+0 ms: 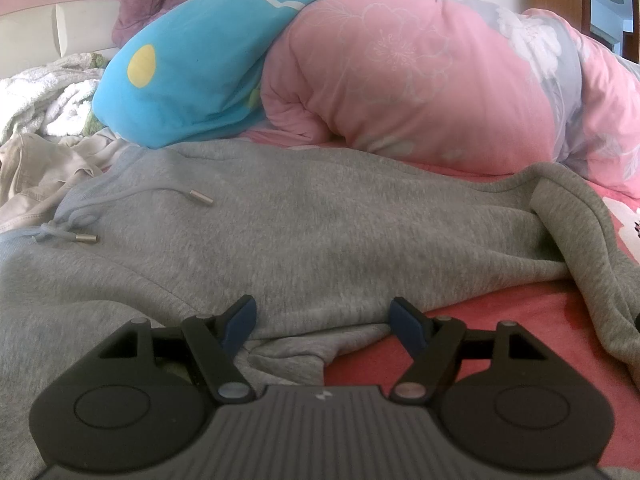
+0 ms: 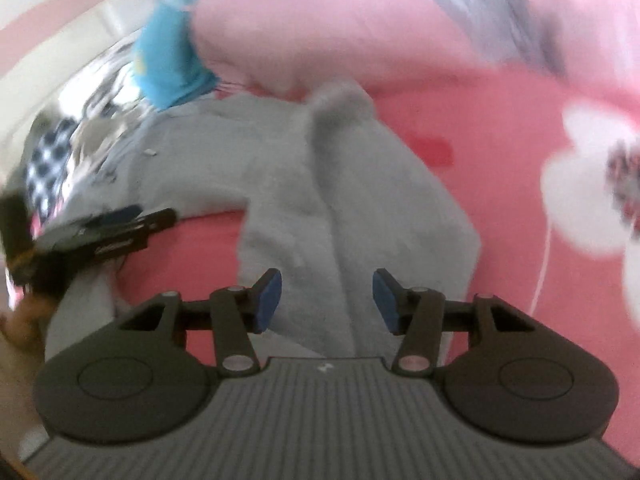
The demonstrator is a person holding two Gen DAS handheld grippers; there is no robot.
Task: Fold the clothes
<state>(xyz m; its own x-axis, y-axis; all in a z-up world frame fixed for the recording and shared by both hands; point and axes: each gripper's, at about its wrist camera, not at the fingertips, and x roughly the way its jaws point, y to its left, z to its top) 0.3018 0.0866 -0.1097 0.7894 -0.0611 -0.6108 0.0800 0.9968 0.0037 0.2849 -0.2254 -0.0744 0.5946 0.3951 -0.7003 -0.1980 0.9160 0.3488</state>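
Grey sweatpants [image 1: 304, 232] lie spread on the pink bed, waistband with drawstrings [image 1: 80, 224] at the left, one leg [image 1: 592, 248] bent back at the right. My left gripper [image 1: 323, 320] is open, low over the near edge of the pants, holding nothing. In the blurred right wrist view my right gripper [image 2: 327, 298] is open above the grey leg [image 2: 352, 208] and empty. The left gripper [image 2: 116, 228] shows there at the far left.
A pink floral duvet [image 1: 420, 72] and a blue pillow [image 1: 188, 76] are piled behind the pants. White and beige clothes [image 1: 44, 120] lie at the left. The pink sheet [image 1: 520, 320] shows bare at the right front.
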